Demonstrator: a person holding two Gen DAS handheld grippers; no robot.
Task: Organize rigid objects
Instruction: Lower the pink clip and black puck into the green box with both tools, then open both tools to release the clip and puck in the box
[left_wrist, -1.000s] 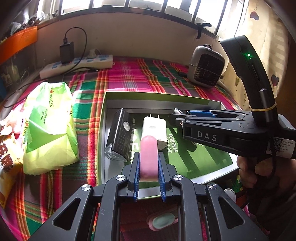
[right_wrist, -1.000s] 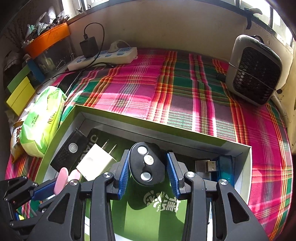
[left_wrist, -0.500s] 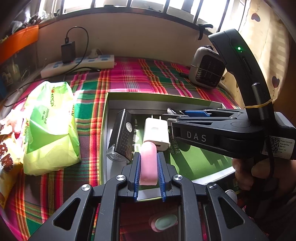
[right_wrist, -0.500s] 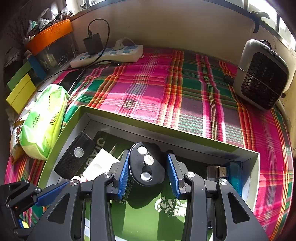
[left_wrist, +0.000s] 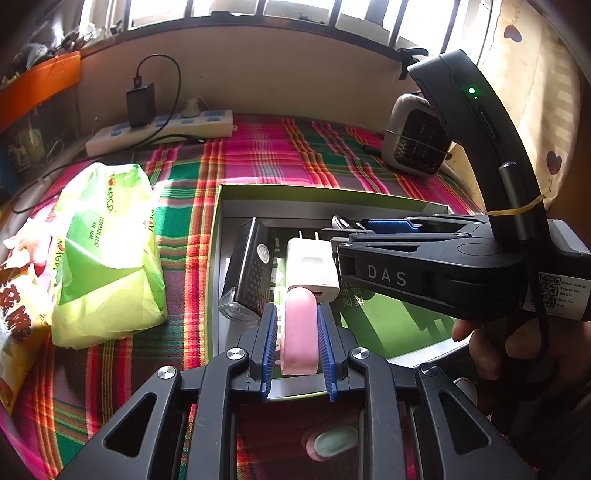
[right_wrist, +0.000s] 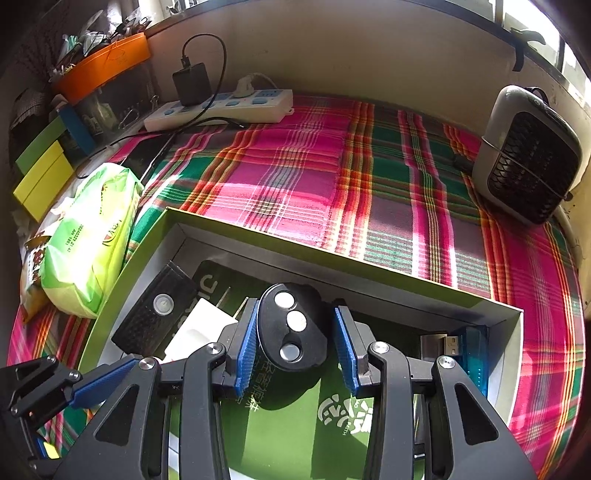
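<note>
plaid cloth (right_wrist: 295, 177) under the box (right_wrist: 369, 266): left gripper (left_wrist: 297, 343) clamps the pink case (left_wrist: 300, 332), right gripper (right_wrist: 295, 343) spread loosely around the black remote (right_wrist: 290, 328).

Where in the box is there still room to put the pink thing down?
The box is crowded at its left end, where the black light and white charger lie side by side. The blue USB stick fills the right corner. The bare green floor at the front middle, below the black remote, looks free.

Pink bar (left_wrist: 298, 328); white charger (left_wrist: 311, 266); pink-green plaid cloth (right_wrist: 295, 177); possibly green-lined box (right_wrist: 258, 236).
</note>
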